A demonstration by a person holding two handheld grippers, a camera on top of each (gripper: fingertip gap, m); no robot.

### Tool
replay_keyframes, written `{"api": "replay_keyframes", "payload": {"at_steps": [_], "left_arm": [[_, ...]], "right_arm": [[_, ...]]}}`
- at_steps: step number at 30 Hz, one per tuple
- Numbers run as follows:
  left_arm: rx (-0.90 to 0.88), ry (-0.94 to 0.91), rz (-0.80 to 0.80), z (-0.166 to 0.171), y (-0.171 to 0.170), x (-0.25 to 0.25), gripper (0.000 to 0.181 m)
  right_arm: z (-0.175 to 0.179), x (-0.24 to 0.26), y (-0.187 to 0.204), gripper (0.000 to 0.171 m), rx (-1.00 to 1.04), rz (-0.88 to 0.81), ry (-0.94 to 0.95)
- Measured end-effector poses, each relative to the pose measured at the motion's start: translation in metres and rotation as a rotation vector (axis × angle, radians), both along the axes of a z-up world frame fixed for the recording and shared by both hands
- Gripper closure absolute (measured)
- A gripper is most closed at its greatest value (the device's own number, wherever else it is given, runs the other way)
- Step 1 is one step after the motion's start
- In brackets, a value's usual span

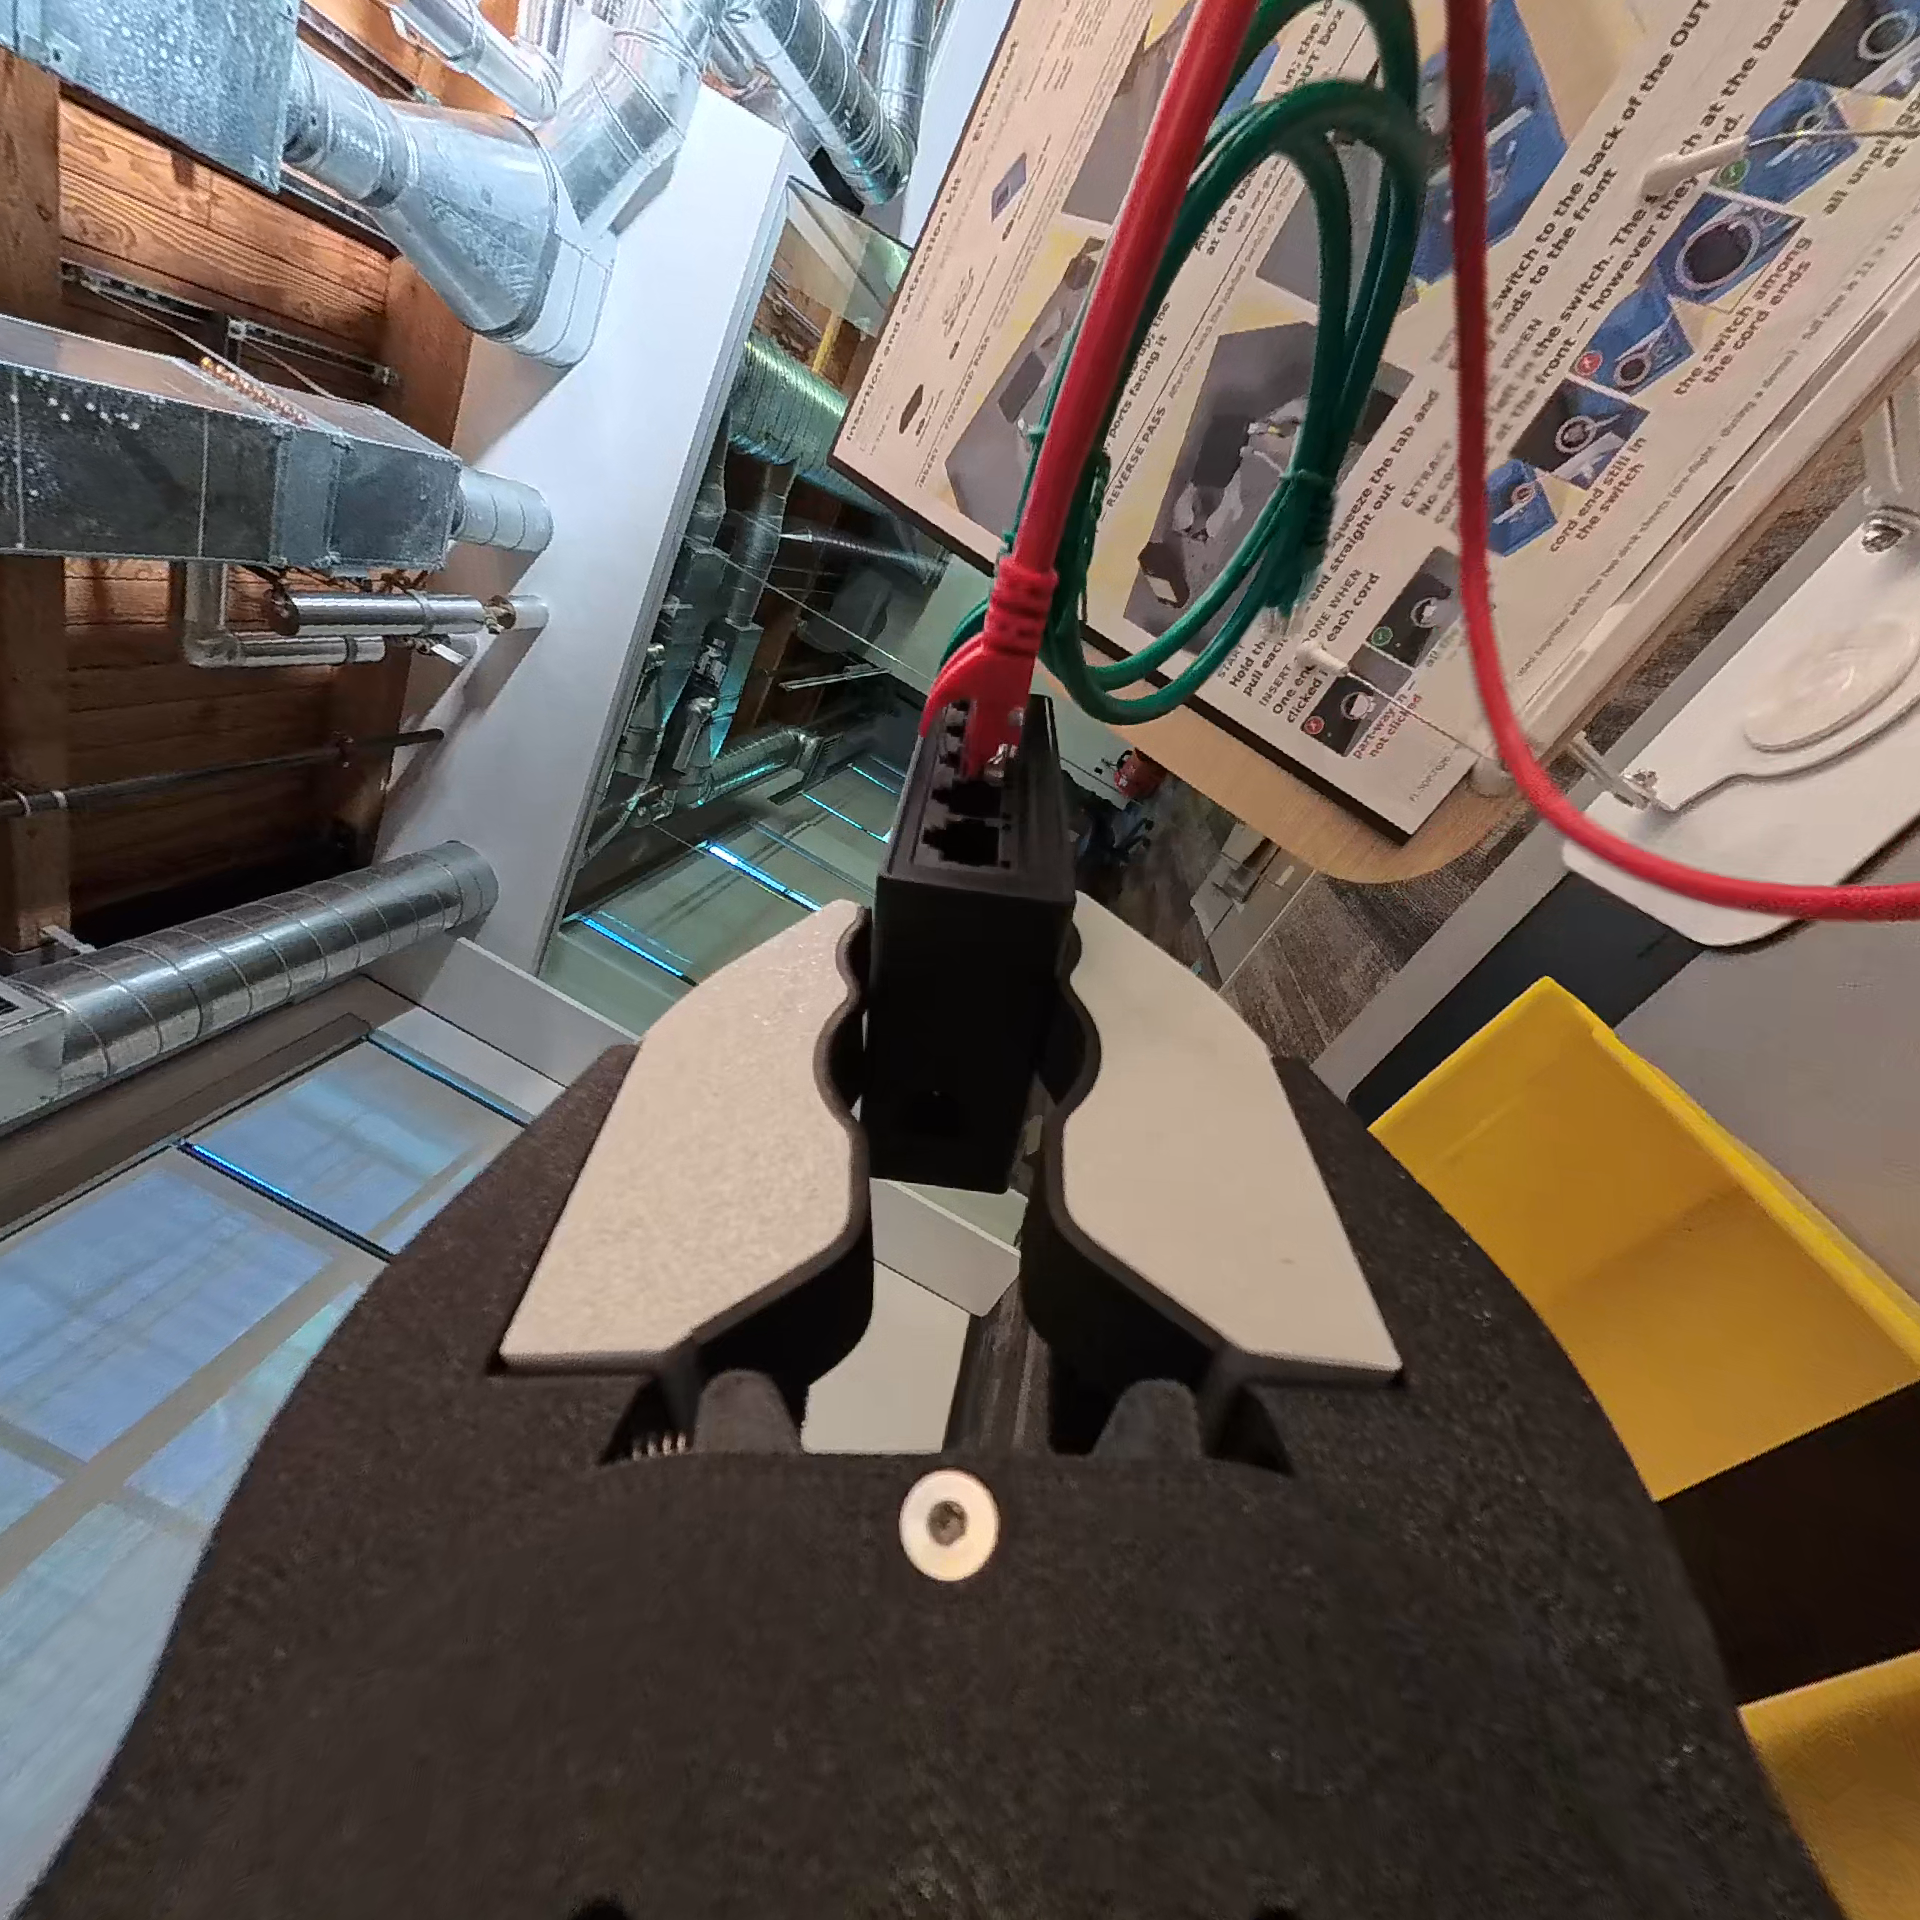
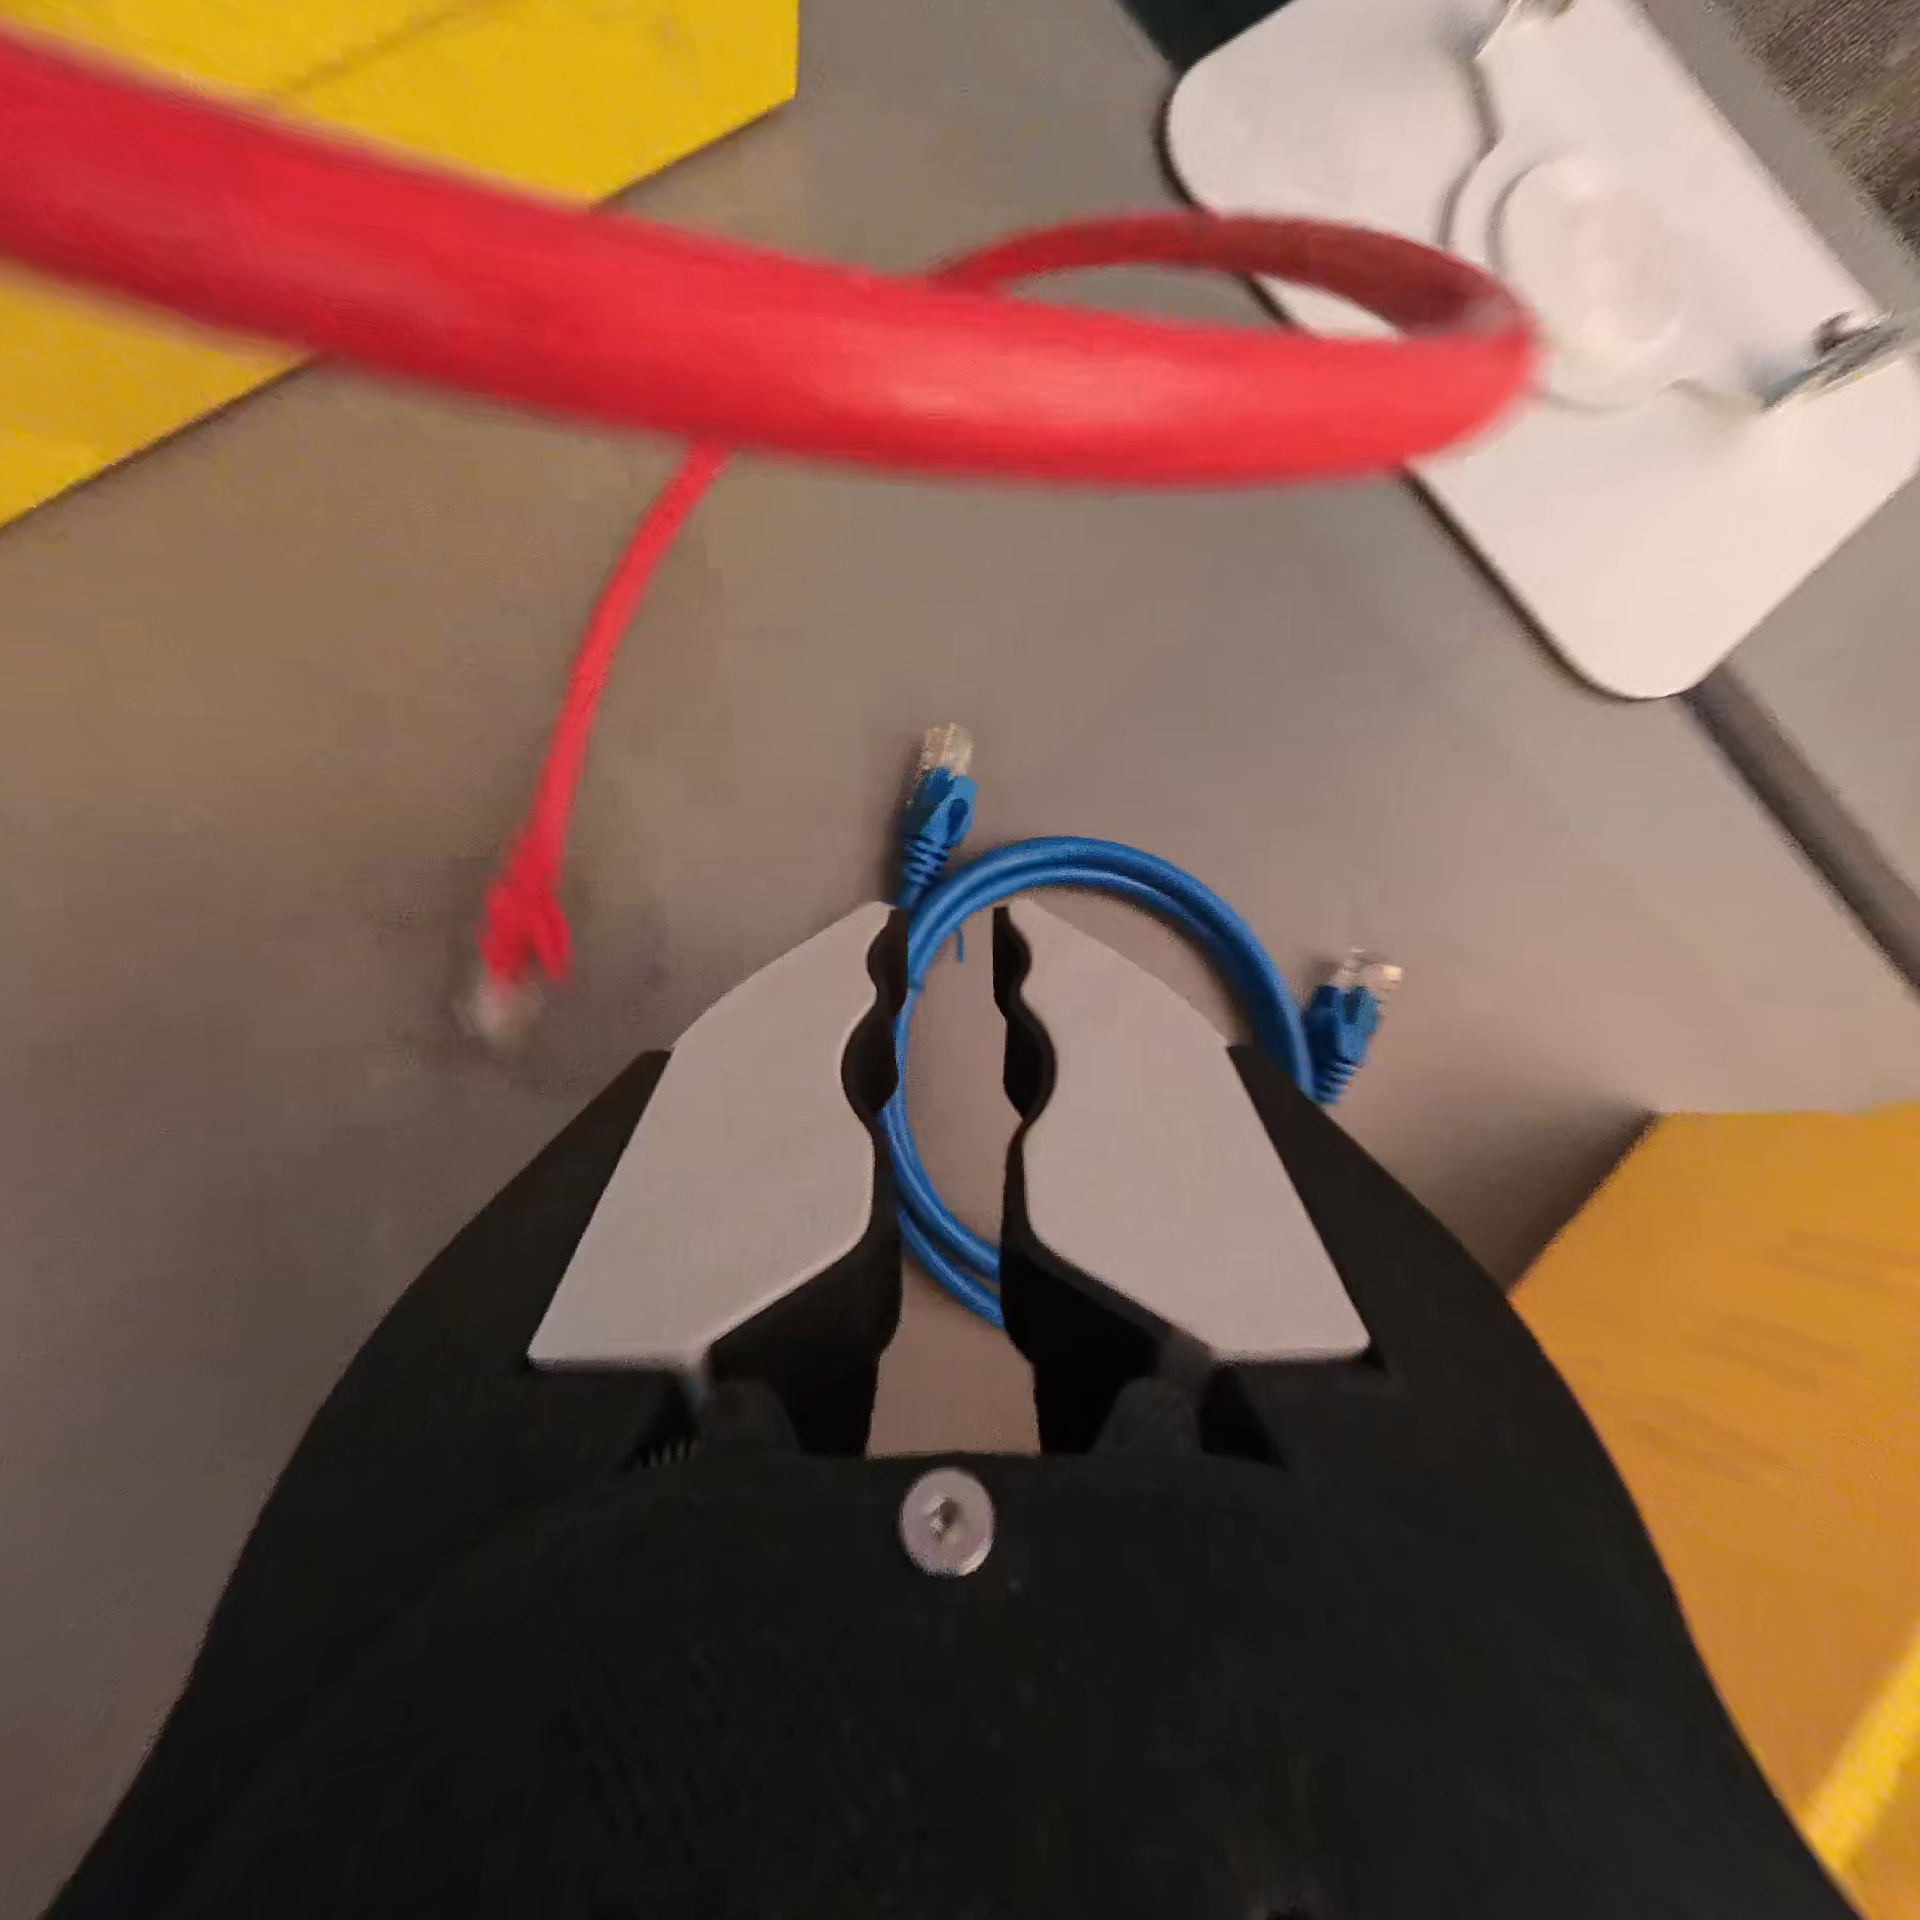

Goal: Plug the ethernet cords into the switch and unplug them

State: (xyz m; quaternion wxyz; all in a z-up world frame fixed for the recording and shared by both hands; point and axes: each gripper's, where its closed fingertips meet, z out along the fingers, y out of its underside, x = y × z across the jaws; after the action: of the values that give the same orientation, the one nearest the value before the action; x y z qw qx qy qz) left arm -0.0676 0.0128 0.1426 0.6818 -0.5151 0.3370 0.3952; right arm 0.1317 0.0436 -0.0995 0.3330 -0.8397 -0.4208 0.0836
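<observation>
In the left wrist view my left gripper (image 1: 966,914) is shut on the black switch (image 1: 966,997) and holds it in the air with its ports facing the camera. A red ethernet cord's plug (image 1: 982,717) sits in a far port. A tied green cord coil (image 1: 1340,416) hangs behind it; where its end goes is hidden. In the right wrist view my right gripper (image 2: 943,920) is open with a narrow gap, just over a coiled blue cord (image 2: 1143,868) on the grey table (image 2: 260,727). The blue plugs (image 2: 940,790) (image 2: 1345,1013) lie free. The red cord (image 2: 727,343) loops across, its other plug (image 2: 520,935) on the table.
A white stand base (image 2: 1558,416) sits at the table's far right, also seen in the left wrist view (image 1: 1766,779). Yellow bins (image 1: 1662,1247) (image 2: 416,104) flank the work area. An orange block (image 2: 1714,1403) is at the right. A printed board (image 1: 1351,312) stands behind the cords. Across from one pair of fingers to the other is roughly 30 centimetres. The orange block (image 2: 1714,1403) is closer to my right gripper, around 15 centimetres from its tips; the left tips are 40 centimetres off.
</observation>
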Motion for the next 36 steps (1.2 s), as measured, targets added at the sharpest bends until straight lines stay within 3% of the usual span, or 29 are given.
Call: {"api": "replay_keyframes", "payload": {"at_steps": [5, 9, 16, 25, 36], "left_arm": [[0.002, 0.007, -0.010, 0.002, -0.001, 0.004, 0.151], [0.003, -0.002, -0.010, 0.004, -0.003, 0.002, 0.151], [0.005, -0.006, -0.008, 0.005, -0.004, 0.000, 0.151], [-0.004, -0.014, -0.018, 0.004, -0.003, -0.001, 0.151], [-0.008, 0.005, -0.034, 0.003, -0.003, 0.007, 0.151]], "right_arm": [[-0.017, -0.025, 0.009, 0.151, 0.019, 0.046, 0.175], [-0.028, -0.022, 0.020, 0.151, 0.088, 0.068, 0.142], [-0.054, -0.025, 0.027, 0.144, -0.050, 0.048, 0.113], [-0.055, -0.017, 0.016, 0.140, -0.130, 0.051, 0.136], [-0.057, -0.001, 0.009, 0.152, -0.153, 0.054, 0.026]]}}
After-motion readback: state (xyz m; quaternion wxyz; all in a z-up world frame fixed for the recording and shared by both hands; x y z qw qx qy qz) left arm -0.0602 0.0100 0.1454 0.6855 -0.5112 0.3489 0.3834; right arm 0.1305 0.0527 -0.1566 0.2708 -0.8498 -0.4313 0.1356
